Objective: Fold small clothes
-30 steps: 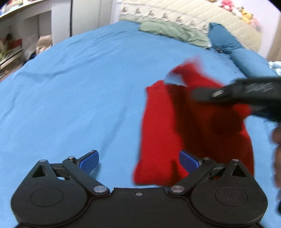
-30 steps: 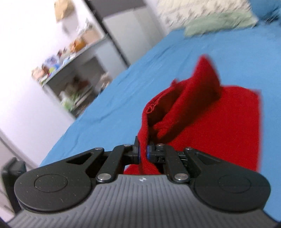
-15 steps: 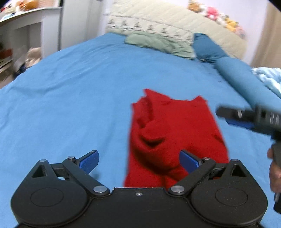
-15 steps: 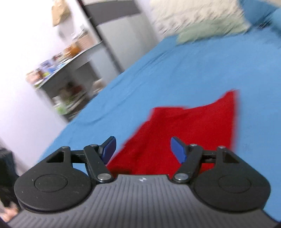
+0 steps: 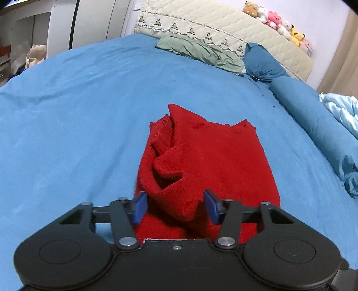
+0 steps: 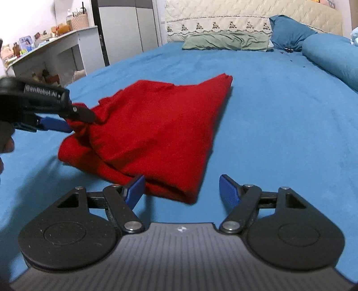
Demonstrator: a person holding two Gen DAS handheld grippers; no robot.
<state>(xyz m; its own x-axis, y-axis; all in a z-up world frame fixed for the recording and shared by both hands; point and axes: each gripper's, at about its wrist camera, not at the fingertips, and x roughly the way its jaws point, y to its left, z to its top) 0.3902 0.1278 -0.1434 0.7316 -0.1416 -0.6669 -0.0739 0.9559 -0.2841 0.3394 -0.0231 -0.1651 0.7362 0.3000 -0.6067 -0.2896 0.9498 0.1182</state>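
Fuzzy red knit garment (image 5: pixel 208 161) on smooth matt blue cotton-like bedsheet (image 5: pixel 73 116).

Two low wrist views over the bed (image 5: pixel 67 125)
Both face the headboard (image 6: pixel 246 15), close on the red garment (image 5: pixel 208 156) they share, left nearest

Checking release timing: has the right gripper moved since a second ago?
Yes. The right gripper let go and drew back off the red garment, toward the near edge of the blue bed; its jaws stand open.

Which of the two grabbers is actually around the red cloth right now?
The left gripper: its open blue fingers straddle a raised fold of the red garment. The right gripper is open too, beside the garment's near corner with blue sheet between its fingers.
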